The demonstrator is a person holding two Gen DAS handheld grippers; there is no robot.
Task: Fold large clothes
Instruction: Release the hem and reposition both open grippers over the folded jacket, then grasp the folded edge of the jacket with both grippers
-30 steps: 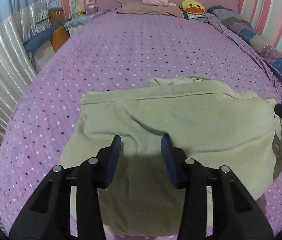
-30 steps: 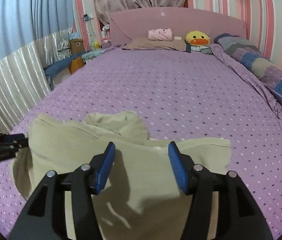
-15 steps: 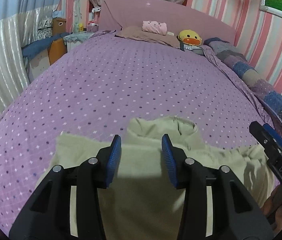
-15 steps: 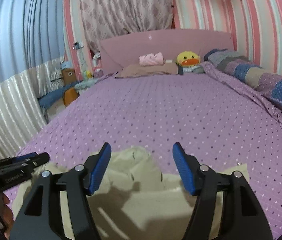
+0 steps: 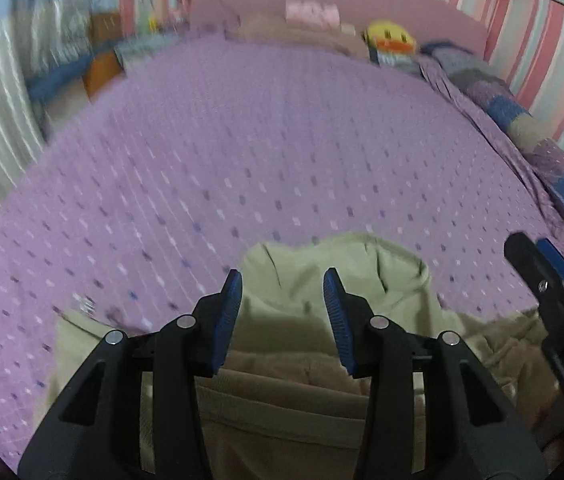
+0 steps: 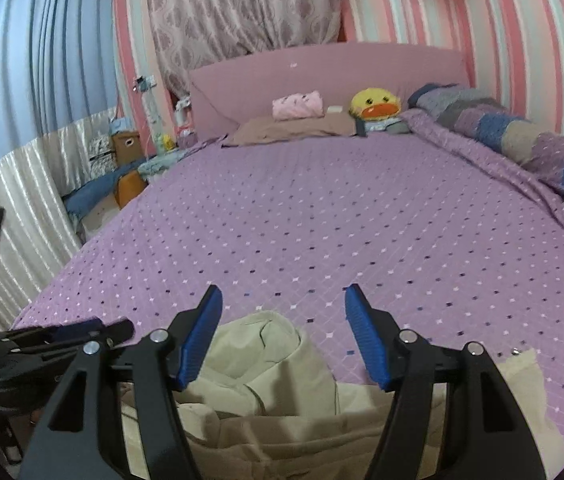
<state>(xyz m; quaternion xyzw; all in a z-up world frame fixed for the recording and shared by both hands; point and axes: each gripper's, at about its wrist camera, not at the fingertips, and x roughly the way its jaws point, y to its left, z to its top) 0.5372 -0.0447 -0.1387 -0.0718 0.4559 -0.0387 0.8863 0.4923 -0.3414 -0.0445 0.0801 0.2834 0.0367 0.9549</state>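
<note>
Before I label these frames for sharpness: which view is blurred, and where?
Left wrist view: motion blur smears the purple bedspread dots and the far clutter; the left tongs stay crisp. Right wrist view: sharp throughout, duck plush clear, only fisheye bending at the walls.

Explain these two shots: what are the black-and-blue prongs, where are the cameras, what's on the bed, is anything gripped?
Each picture comes from a fisheye camera on a handheld claw, looking out along its two blue-padded fingers; a person carries one per hand. The left claw and the right claw are both open and grip nothing. Below them an olive-green garment lies bunched on the purple dotted bedspread. By the headboard sits a yellow duck plush. Each view also catches the other claw at its edge.
</note>
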